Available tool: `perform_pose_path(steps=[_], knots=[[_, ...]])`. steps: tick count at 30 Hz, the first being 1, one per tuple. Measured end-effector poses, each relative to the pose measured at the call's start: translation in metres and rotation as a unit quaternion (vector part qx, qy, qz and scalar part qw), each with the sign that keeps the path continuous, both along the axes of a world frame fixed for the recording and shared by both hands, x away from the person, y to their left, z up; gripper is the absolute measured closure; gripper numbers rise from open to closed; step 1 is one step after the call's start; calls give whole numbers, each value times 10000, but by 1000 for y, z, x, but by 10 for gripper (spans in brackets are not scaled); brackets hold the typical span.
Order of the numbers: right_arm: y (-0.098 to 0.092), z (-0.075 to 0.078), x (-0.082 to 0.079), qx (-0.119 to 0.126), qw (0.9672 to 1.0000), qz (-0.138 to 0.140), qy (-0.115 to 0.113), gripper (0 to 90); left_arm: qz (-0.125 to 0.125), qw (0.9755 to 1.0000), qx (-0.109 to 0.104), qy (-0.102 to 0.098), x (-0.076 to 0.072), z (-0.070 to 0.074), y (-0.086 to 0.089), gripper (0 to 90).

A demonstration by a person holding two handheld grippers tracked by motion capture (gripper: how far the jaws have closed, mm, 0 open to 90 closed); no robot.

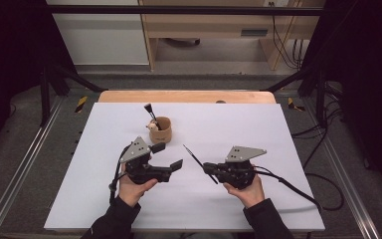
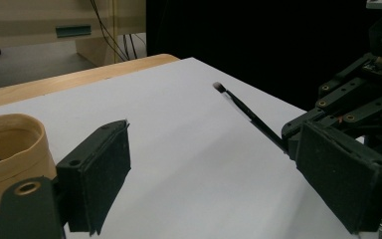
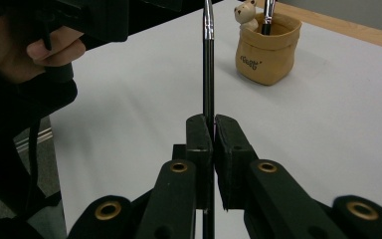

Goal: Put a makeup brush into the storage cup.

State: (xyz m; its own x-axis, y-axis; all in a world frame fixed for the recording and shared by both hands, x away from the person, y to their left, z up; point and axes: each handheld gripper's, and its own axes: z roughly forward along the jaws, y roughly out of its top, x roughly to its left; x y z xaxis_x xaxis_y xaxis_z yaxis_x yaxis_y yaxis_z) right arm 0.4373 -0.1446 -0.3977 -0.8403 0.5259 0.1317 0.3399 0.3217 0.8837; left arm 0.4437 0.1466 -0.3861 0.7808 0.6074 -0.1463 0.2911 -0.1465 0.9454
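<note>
The right gripper has its two black jaws pressed together on the slim black-handled makeup brush, gripped low on the handle, with the brush tip angling up and away over the white table sheet. The left gripper stands with its jaws wide apart and nothing between them, just beside the brush. Two grippers, two brushes: the second, a black fan-headed brush, stands in the single tan fabric pot with a small bear figure, beyond the left gripper.
</note>
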Motion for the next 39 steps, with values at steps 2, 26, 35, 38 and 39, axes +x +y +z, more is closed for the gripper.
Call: perform_pose_path(steps=[2, 26, 35, 38, 39], knots=[[1, -1, 0, 2, 10000, 16, 19, 859, -13, 10000, 15, 3, 0, -1, -2, 136], [6, -5, -2, 45, 9999, 136, 36, 859, -198, 9995, -108, 216, -1, -13, -21, 234], [9, -9, -1, 51, 9997, 222, 72, 859, -188, 9993, -167, 289, 0, -16, -23, 300], [10, -10, -2, 76, 9997, 233, 72, 859, -186, 9991, -200, 315, 0, -17, -23, 325], [10, -10, -2, 78, 9997, 238, 74, 859, -183, 9991, -211, 332, 0, -18, -23, 332]])
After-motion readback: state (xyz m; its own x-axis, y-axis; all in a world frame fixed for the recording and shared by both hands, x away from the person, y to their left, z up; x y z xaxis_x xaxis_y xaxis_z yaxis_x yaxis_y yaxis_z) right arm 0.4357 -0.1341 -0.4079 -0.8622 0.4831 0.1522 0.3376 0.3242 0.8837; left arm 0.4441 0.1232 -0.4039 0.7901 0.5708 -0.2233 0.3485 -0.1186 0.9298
